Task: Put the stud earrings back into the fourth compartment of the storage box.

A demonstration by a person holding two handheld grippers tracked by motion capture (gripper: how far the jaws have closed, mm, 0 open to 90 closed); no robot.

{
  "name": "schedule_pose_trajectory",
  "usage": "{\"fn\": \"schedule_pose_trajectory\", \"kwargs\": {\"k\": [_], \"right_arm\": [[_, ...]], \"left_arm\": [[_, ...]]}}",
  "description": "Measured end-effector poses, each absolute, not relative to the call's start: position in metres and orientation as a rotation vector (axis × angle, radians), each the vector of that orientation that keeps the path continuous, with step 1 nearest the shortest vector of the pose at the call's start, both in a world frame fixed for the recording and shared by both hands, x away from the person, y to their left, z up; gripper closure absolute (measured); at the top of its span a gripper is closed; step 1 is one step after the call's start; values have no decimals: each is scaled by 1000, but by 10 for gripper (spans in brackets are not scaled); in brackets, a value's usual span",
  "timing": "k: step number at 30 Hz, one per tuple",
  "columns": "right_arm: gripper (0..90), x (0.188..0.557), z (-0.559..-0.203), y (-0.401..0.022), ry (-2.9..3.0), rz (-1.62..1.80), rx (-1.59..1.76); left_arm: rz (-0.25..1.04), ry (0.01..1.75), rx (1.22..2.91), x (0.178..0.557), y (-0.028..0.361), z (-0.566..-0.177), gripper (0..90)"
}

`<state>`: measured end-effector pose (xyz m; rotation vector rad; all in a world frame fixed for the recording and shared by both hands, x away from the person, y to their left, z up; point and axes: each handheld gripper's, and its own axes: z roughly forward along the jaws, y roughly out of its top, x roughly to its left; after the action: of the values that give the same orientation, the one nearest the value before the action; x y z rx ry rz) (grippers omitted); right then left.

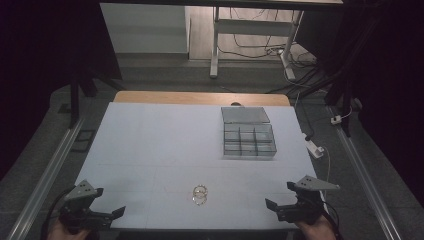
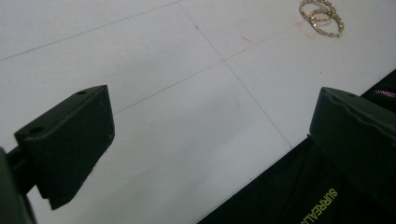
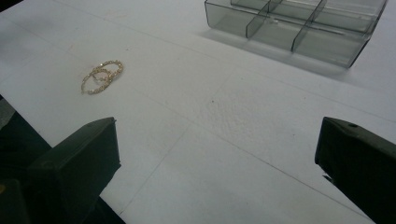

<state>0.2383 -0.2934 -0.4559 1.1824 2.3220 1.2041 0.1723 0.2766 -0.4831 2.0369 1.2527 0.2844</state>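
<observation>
Two gold rings lie overlapping on the white table near its front edge, midway between my hands; they also show as gold rings far ahead in the left gripper view and gold rings at the left of the right gripper view. My left gripper rests at the front left corner, jaws wide apart and empty. My right gripper rests at the front right corner, also open and empty. A clear compartment box with its lid laid back stands at the back right.
The white table top has faint ruled lines. The clear compartment box lies ahead of the right gripper. A cable and white adapter hang off the table's right edge. Metal rails run along both sides.
</observation>
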Motion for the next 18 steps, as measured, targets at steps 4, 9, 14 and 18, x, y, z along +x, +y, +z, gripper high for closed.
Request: {"fn": "schedule_pose_trajectory", "kwargs": {"k": [4, 9, 14, 18], "right_arm": [[2, 239, -456, -293, 2334, 1206, 1190], [2, 240, -457, -289, 2379, 1164, 1160], [3, 239, -458, -288, 2391, 1149, 1154], [3, 240, -458, -287, 2405, 1135, 1152]], "left_arm": [[281, 1240, 2024, 172, 276, -483, 2], [275, 1224, 2037, 174, 274, -483, 1], [261, 1220, 2038, 175, 274, -483, 0], [254, 1215, 2036, 175, 275, -483, 0]]}}
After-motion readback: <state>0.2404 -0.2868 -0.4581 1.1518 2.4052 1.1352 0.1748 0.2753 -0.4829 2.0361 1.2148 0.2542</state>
